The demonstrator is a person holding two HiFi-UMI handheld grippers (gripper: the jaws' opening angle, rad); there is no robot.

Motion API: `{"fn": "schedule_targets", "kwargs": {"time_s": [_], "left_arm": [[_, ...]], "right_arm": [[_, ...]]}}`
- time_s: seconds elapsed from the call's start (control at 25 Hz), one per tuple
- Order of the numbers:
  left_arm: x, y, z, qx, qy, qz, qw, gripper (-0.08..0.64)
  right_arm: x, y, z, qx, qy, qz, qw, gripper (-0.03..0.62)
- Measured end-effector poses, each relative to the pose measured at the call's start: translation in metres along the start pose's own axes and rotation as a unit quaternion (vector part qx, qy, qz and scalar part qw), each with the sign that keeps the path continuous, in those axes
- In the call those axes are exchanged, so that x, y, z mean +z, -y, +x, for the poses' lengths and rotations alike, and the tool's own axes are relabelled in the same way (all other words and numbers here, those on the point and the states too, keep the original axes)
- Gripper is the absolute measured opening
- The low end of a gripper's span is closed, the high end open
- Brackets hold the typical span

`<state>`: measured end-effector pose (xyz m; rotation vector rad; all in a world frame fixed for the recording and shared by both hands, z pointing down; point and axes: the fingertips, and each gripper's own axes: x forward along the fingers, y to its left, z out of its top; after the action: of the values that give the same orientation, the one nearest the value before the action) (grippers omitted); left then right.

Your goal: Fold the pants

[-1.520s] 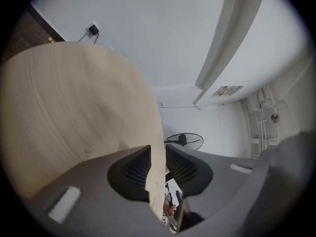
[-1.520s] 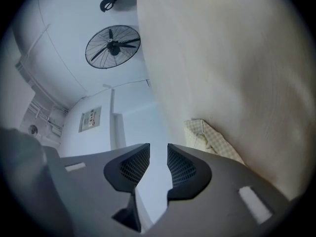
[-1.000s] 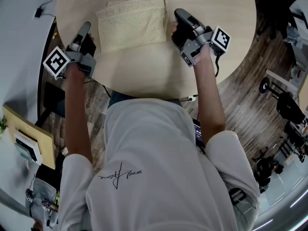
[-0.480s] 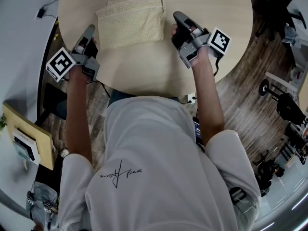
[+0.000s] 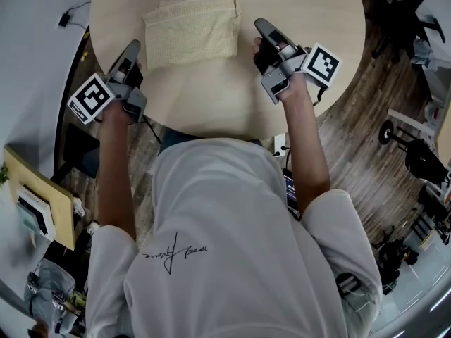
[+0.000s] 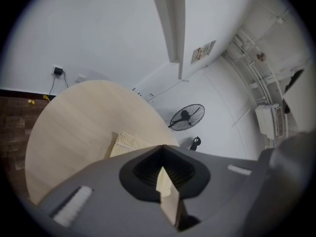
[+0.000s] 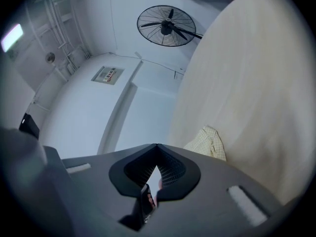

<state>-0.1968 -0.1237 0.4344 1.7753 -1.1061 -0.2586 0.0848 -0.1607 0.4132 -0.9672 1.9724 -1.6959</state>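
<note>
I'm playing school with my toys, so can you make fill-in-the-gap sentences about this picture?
1. The folded yellow pants lie on the round ____.
2. The left gripper and the right gripper have their jaws ____, holding nothing.
3. Far behind the pants stands a black round ____.
Missing words: table; shut; fan.

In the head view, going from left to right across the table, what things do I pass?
left gripper → pants → right gripper
</note>
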Motion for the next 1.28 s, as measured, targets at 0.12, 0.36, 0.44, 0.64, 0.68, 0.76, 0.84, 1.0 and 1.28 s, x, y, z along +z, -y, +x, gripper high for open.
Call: {"fn": "schedule_targets", "kwargs": {"time_s": [0.12,0.36,0.44,0.64,0.68,0.76,0.84,1.0,1.28], "left_arm": [[-0.006,0.005,-0.008,0.019,-0.001,0.028,0.9994,0.057],[-0.024,0.026,-0.019,0.024,-0.012,0.085,0.996,0.055],[-0.03,0.033,-0.023,0.035,-0.017,0.118,0.9922,0.055],[-0.042,0.056,-0.03,0.045,-0.019,0.188,0.981,0.055],[-0.045,0.059,-0.031,0.044,-0.019,0.195,0.9796,0.055],[-0.05,0.064,-0.033,0.046,-0.017,0.208,0.9768,0.055],[-0.053,0.067,-0.037,0.053,-0.012,0.217,0.9747,0.055],[-0.061,0.076,-0.041,0.058,-0.005,0.22,0.9738,0.054],[-0.063,0.097,-0.052,0.085,0.02,0.257,0.9623,0.05]], "right_arm": [[-0.003,-0.01,-0.008,-0.002,-0.001,-0.036,0.999,0.0],[-0.018,-0.025,-0.024,-0.009,-0.007,-0.101,0.995,-0.001],[-0.023,-0.032,-0.031,-0.002,-0.01,-0.118,0.993,0.0],[-0.034,-0.051,-0.043,0.007,-0.017,-0.184,0.983,-0.002],[-0.036,-0.052,-0.046,0.003,-0.017,-0.195,0.981,-0.002],[-0.041,-0.05,-0.051,-0.018,-0.019,-0.213,0.977,-0.002],[-0.046,-0.051,-0.054,-0.032,-0.025,-0.246,0.969,-0.002],[-0.049,-0.061,-0.067,-0.05,-0.026,-0.323,0.945,-0.002],[-0.059,-0.074,-0.09,-0.081,-0.046,-0.412,0.906,-0.002]]}}
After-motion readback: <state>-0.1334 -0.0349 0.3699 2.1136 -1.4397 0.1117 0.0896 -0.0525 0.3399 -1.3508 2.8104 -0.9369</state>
